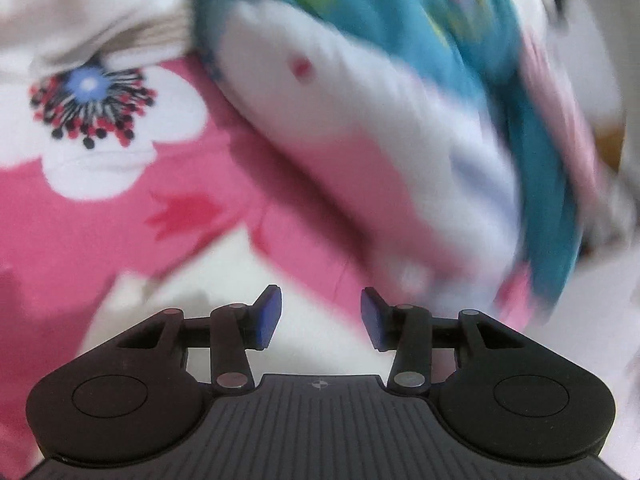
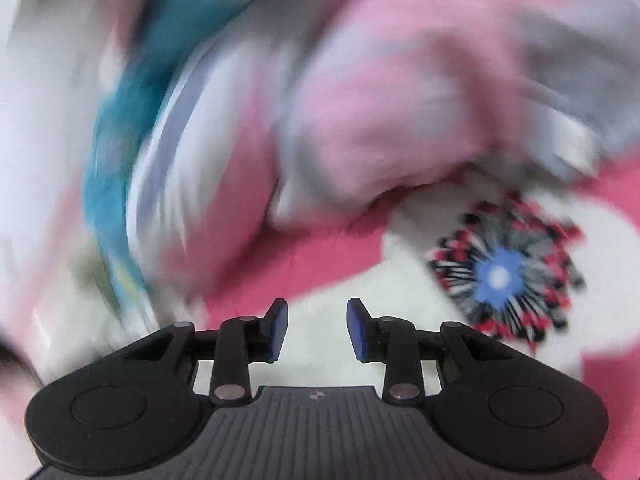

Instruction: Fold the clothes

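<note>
**Two grippers open, clear of the garment bundle**

Two grippers stand over a pink bedspread (image 1: 80, 232) printed with large white flowers. The left gripper (image 1: 321, 317) has its jaws partly apart, with nothing between the blue pads (image 1: 269, 318). The right gripper (image 2: 318, 330) also has its jaws partly apart, and its gap is likewise empty.

Location of the clothes: the garment bundle (image 1: 360, 128) lies beyond the fingertips in both views, not touching either gripper. In the left wrist view it sits ahead and to the right of the jaws. In the right wrist view the bundle (image 2: 224, 168) sits ahead and to the left of the jaws.

Appearance: white fabric with pink areas, wrapped together with a teal garment (image 1: 420, 24) bearing coloured spots. A pale pink garment (image 2: 400, 92) lies bunched beside it. Motion blur hides seams and edges.

Orientation: in the left wrist view the bundle's long axis runs diagonally, from upper left to lower right. Which end is the collar or the hem cannot be determined.
</note>
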`<move>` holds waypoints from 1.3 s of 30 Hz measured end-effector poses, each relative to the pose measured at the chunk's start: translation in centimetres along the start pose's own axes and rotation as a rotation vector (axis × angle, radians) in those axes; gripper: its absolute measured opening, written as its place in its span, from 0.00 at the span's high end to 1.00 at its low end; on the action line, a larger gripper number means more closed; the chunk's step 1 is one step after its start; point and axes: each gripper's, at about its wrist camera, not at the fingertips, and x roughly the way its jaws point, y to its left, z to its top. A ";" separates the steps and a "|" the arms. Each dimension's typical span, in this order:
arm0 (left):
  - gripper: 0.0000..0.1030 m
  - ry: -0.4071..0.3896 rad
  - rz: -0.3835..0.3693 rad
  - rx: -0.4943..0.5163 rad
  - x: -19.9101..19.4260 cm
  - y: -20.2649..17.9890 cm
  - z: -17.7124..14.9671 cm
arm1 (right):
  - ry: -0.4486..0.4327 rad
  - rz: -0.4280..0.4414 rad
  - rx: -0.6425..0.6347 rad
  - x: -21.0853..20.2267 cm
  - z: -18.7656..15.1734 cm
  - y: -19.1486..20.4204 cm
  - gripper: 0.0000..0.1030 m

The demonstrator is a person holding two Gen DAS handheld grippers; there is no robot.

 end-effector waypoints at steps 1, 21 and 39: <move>0.57 0.036 0.039 0.084 0.3 -0.8 -1.0 | 0.031 -0.026 -0.107 0.9 -0.2 1.5 0.68; 0.57 0.142 0.269 0.292 -4.2 2.0 -5.2 | 0.148 -0.385 0.091 -10.7 -5.9 -2.4 0.71; 0.49 0.276 0.221 0.331 -7.0 5.8 -5.2 | 0.204 -0.376 -0.085 -11.4 -8.0 1.8 0.79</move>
